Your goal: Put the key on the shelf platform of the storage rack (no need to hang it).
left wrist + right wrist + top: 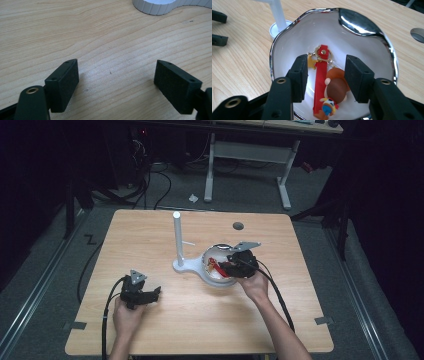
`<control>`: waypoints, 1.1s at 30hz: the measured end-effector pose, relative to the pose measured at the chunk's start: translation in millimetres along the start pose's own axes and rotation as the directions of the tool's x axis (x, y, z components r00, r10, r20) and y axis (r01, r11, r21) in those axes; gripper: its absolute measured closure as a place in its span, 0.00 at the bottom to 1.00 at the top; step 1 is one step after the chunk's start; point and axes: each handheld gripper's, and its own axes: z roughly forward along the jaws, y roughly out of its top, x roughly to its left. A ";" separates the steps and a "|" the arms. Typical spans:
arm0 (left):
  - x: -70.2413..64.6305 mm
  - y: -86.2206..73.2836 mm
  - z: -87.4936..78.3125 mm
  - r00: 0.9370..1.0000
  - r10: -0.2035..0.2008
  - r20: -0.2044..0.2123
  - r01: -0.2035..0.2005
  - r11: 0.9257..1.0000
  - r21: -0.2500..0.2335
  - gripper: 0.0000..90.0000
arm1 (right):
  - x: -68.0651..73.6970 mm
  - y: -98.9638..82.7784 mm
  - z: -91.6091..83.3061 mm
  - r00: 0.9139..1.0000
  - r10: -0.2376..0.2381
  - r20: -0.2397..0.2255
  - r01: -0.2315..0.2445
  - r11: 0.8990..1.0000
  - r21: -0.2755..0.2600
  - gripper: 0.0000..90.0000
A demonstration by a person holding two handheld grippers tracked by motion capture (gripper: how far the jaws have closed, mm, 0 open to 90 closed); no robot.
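High view | right tongs (235, 265) wide over bowl (212, 252), astride keychain (322, 82) | left tongs (150, 295) wide, low over table (200, 315)

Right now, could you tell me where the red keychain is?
The red keychain lies inside the silver-rimmed bowl right of the white stand, between the right gripper's open jaws.

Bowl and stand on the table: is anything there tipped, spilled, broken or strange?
Nothing stands out. The bowl sits level on the table, its wavy silver rim unbroken, and the keychain lies wholly inside it. The stand is upright beside the bowl. The right claw is open over the keychain.
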 end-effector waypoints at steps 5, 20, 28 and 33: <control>0.0 0.0 0.0 1.000 0.000 0.000 0.000 1.000 0.000 0.23 | -2.5 1.0 -9.8 1.000 0.012 0.001 -0.012 0.999 -0.041 0.56; 0.0 0.0 0.0 1.000 0.000 0.000 0.000 1.000 0.000 0.23 | -12.5 1.1 -39.4 0.999 0.045 0.012 -0.043 0.992 -0.115 0.56; 0.0 0.0 0.0 1.000 0.000 0.000 0.000 1.000 0.000 0.23 | -17.5 -1.0 -49.5 0.998 0.056 0.020 -0.053 0.989 -0.139 0.56; 0.0 0.0 0.0 1.000 0.000 0.000 0.000 1.000 0.000 0.23 | -20.2 -2.7 -58.3 0.997 0.069 0.025 -0.064 0.986 -0.153 0.56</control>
